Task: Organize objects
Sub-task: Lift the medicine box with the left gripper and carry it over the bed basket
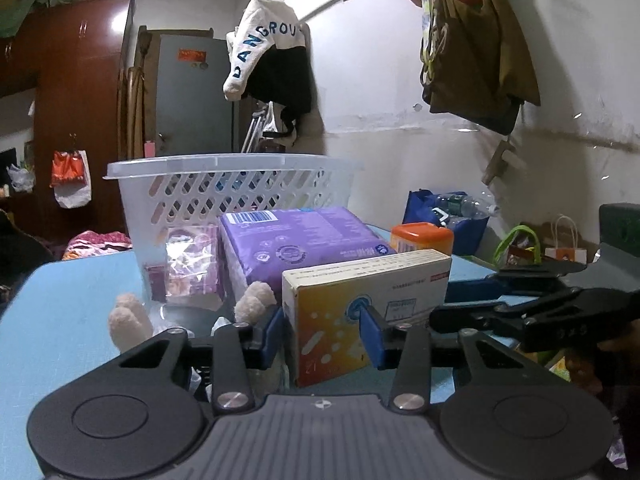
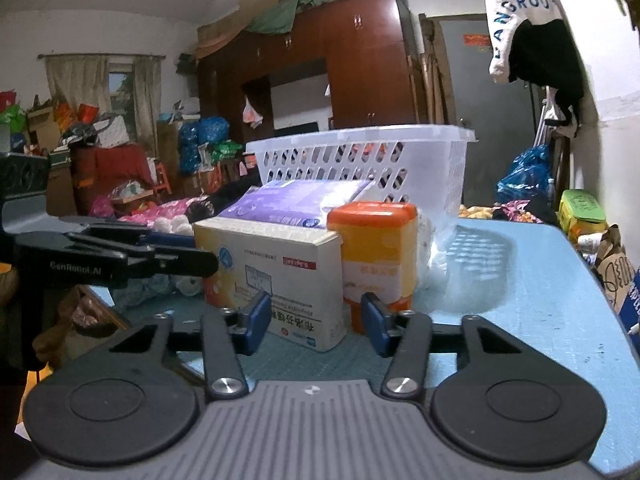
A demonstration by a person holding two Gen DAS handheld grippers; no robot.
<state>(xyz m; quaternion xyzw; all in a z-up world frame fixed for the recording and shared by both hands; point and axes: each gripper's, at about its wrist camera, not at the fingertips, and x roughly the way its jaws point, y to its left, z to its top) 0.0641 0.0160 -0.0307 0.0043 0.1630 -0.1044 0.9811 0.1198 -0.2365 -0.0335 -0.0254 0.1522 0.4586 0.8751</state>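
Standing on the blue desk (image 1: 60, 320), a yellow-and-white medicine box (image 1: 360, 312) sits at the 12 o'clock of the left claw (image 1: 326, 336), whose blue pads (image 1: 370, 340) are spread apart on either side of the box's near end; whether they touch it I cannot tell. Behind the box, toward 11 o'clock, lies a purple soft pack (image 1: 296, 244), and just beyond that stands a white perforated basket (image 1: 224, 196) with a small pink-and-purple packet (image 1: 188, 268) against its front wall. An orange-lidded container (image 1: 422, 238) peeks out at 1 o'clock, behind the box. A fluffy cream plush item (image 1: 128, 320) lies at 10 o'clock, near the claw.

From the right wrist view, the right claw (image 2: 314, 322) is also spread open, gripping nothing, its pads (image 2: 374, 324) just in front of the medicine box (image 2: 280, 276) and the orange-lidded container (image 2: 376, 252), which stand side by side, touching or nearly so. The purple pack (image 2: 296, 202) lies behind them and the basket (image 2: 360, 160) beyond, at 12 o'clock. The other claw's black body (image 2: 112, 256) shows at 9 o'clock.
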